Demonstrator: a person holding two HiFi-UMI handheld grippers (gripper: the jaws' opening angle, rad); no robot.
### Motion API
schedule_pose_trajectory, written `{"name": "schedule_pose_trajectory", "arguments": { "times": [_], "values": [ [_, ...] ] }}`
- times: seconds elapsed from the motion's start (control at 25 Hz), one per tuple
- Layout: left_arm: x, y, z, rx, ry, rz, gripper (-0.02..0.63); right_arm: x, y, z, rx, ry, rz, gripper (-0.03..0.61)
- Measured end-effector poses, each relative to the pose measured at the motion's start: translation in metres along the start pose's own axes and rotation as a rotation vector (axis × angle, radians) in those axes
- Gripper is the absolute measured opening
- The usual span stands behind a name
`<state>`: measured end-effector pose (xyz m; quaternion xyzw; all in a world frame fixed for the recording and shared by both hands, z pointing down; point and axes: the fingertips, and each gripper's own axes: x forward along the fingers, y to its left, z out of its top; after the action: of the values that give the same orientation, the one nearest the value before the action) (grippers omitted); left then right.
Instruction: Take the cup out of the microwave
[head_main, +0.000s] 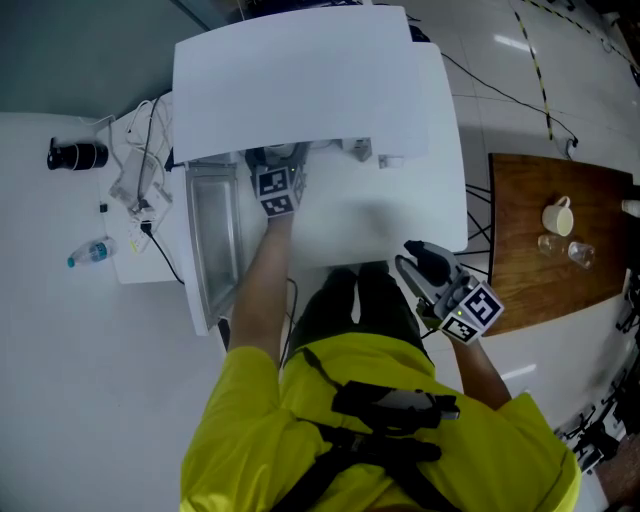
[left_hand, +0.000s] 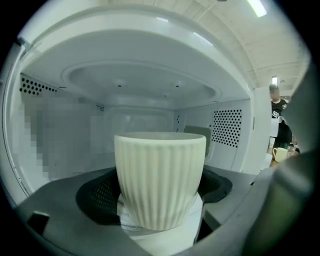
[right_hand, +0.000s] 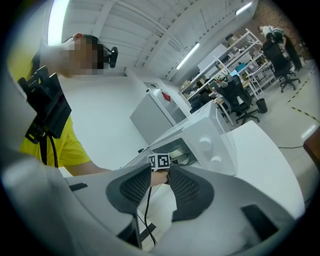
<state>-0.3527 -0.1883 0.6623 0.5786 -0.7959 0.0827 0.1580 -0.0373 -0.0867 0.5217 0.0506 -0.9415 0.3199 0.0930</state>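
The left gripper (head_main: 276, 186) is reaching into the open microwave (head_main: 300, 80) on the bench (head_main: 400, 215). Its jaws are spread wide on either side of the cup (left_hand: 160, 177), not pressing it. The cup is standing upright in the middle of the cavity. I'd be centring its ribbed wall between the pads, closing gently, then drawing straight out. The right gripper (head_main: 420, 262) is waiting off the bench's front right corner, jaws narrowed on nothing.
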Motion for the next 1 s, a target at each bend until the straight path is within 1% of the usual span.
{"name": "schedule_pose_trajectory", "arguments": {
  "times": [0.2, 0.32, 0.44, 0.52, 0.6, 0.72, 0.88, 1.0],
  "values": [
    [-0.024, -0.008, -0.005, -0.007, -0.02, -0.011, 0.445, 0.008, 0.001, -0.005, 0.0, 0.01, 0.007, 0.124],
    [-0.05, -0.019, -0.006, -0.001, -0.02, -0.03, 0.445, 0.009, 0.001, -0.006, -0.002, 0.0, -0.004, 0.124],
    [-0.084, -0.04, -0.004, -0.003, -0.024, -0.074, 0.445, 0.004, -0.006, -0.006, -0.001, -0.022, -0.039, 0.124],
    [-0.106, -0.061, -0.009, 0.001, -0.012, -0.112, 0.445, -0.003, -0.016, -0.005, -0.002, -0.04, -0.067, 0.124],
    [-0.122, -0.086, -0.02, 0.005, 0.013, -0.156, 0.445, -0.011, -0.028, -0.003, -0.002, -0.055, -0.091, 0.124],
    [-0.132, -0.131, -0.042, 0.023, 0.064, -0.254, 0.445, -0.027, -0.043, -0.004, 0.006, -0.085, -0.145, 0.124],
    [-0.122, -0.196, -0.078, 0.077, 0.102, -0.391, 0.445, -0.056, -0.06, -0.007, 0.018, -0.129, -0.221, 0.124],
    [-0.099, -0.245, -0.093, 0.111, 0.128, -0.48, 0.445, -0.083, -0.072, -0.009, 0.034, -0.158, -0.294, 0.124]
  ]
}}
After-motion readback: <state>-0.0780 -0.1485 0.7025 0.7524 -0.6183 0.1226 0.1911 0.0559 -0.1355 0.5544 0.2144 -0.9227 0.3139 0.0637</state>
